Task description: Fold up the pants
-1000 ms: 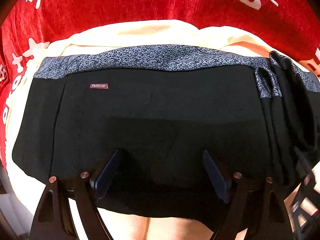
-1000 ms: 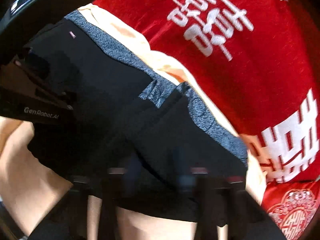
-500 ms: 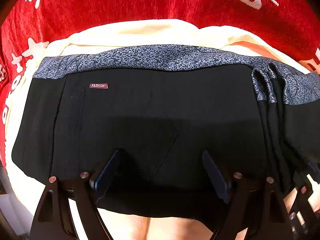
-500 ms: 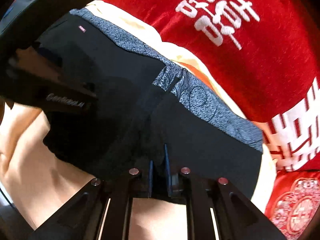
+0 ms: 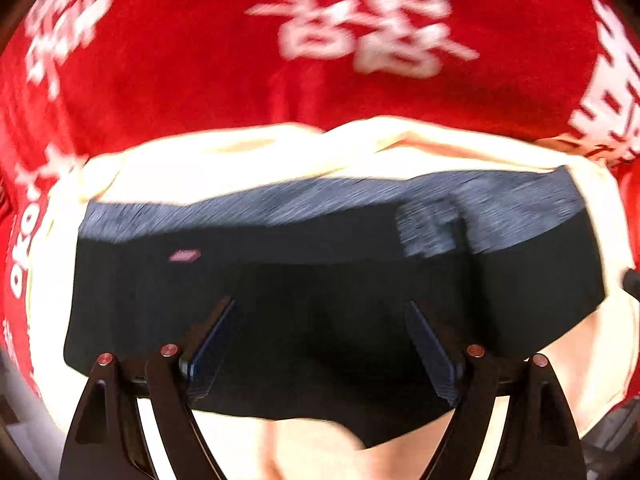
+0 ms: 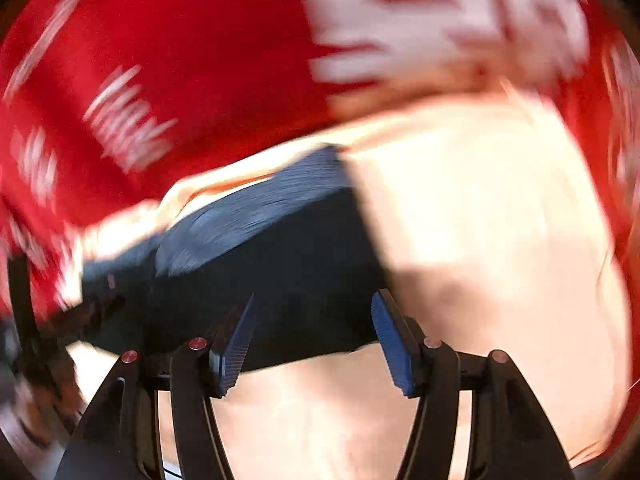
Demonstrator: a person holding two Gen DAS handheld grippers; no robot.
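The black pants with a grey patterned waistband lie folded into a wide flat bundle on a cream cloth. A small pink label sits on the left part. My left gripper is open above the near edge of the pants, holding nothing. In the right wrist view the pants lie left of centre, blurred by motion. My right gripper is open over their near right edge, empty.
The cream cloth lies under the pants and spreads wide at the right. A red blanket with white characters covers the surface beyond it. The left gripper's dark body shows at the left edge of the right wrist view.
My right gripper was shut on the pants' fold and is now open, swung right and back. My left gripper has pulled back from the pants. The right part of the pants now lies flat.
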